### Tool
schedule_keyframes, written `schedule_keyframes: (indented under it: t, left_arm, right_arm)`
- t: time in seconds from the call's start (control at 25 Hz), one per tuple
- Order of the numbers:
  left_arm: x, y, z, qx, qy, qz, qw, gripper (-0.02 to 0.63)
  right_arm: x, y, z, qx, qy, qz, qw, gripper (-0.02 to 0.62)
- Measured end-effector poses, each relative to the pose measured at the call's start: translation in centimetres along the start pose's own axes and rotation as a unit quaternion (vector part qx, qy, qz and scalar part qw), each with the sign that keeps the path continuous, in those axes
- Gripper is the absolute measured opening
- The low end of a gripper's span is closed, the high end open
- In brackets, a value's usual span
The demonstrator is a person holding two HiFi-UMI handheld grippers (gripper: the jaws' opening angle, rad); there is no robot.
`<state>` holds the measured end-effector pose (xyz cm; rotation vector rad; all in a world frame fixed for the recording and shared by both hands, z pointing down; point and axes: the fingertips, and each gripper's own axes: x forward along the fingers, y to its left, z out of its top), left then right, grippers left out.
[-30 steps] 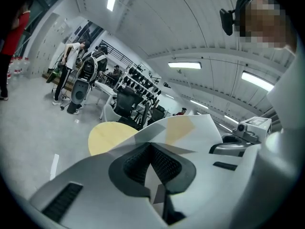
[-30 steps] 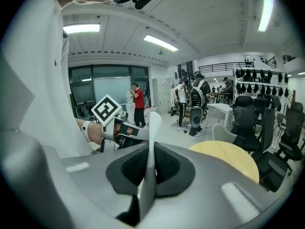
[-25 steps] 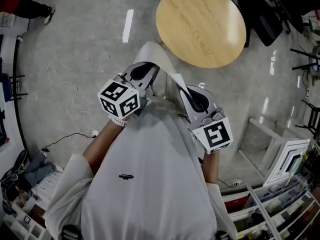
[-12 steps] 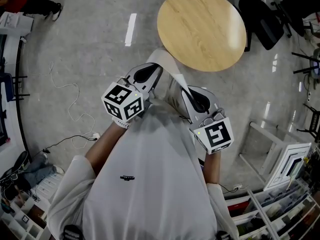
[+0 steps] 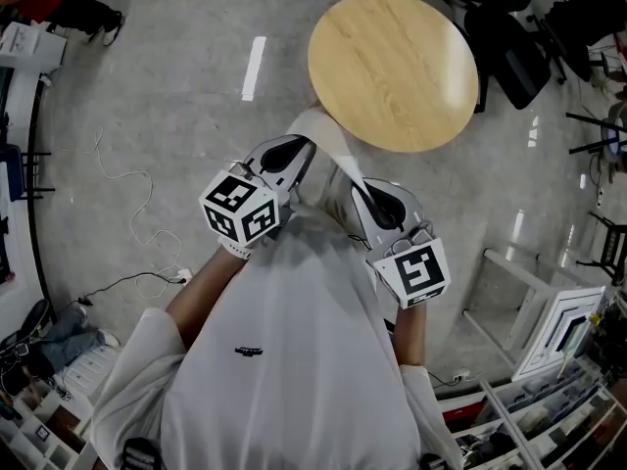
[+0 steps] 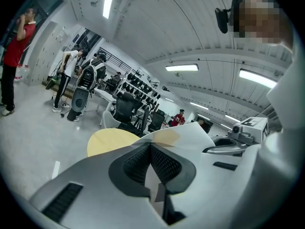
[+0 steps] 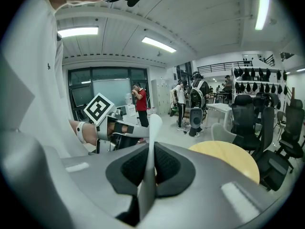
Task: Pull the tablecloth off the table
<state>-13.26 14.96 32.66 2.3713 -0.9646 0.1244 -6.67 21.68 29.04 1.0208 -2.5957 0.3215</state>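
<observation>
The round wooden table (image 5: 394,67) stands bare on the floor ahead of me. The white tablecloth (image 5: 328,160) is off it, stretched between my two grippers close to my chest. My left gripper (image 5: 291,150) is shut on one part of the tablecloth (image 6: 183,137), whose sheet rises from between its pads. My right gripper (image 5: 380,202) is shut on another part; a thin white edge of the tablecloth (image 7: 151,142) stands clamped between its pads. The table top (image 6: 112,140) shows beyond the left jaws and, as table top (image 7: 228,156), to the right of the right jaws.
Black office chairs (image 5: 524,37) stand past the table at the upper right. A white cable (image 5: 137,204) trails over the floor at the left. White shelving (image 5: 549,331) with clutter sits at the lower right. Several people (image 6: 14,56) stand far off in the room.
The view has shifted slightly and the table sits a little lower in it. Both grippers stay together at my chest, still clamped on the cloth.
</observation>
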Motion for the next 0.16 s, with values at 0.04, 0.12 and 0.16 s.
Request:
schedule_keyframes:
  t: [0.04, 0.12, 0.16]
  left_arm:
    - [-0.12, 0.08, 0.05, 0.0, 0.0, 0.0, 1.0, 0.006]
    - [-0.37, 0.21, 0.13, -0.001, 0.001, 0.002, 1.0, 0.006]
    - [-0.49, 0.27, 0.16, -0.001, 0.001, 0.002, 1.0, 0.006]
  right_arm:
    - [0.09, 0.05, 0.06, 0.002, -0.002, -0.001, 1.0, 0.023]
    - [0.26, 0.18, 0.14, 0.004, -0.004, -0.002, 1.0, 0.023]
    - [0.34, 0.25, 0.16, 0.005, -0.004, -0.001, 1.0, 0.022]
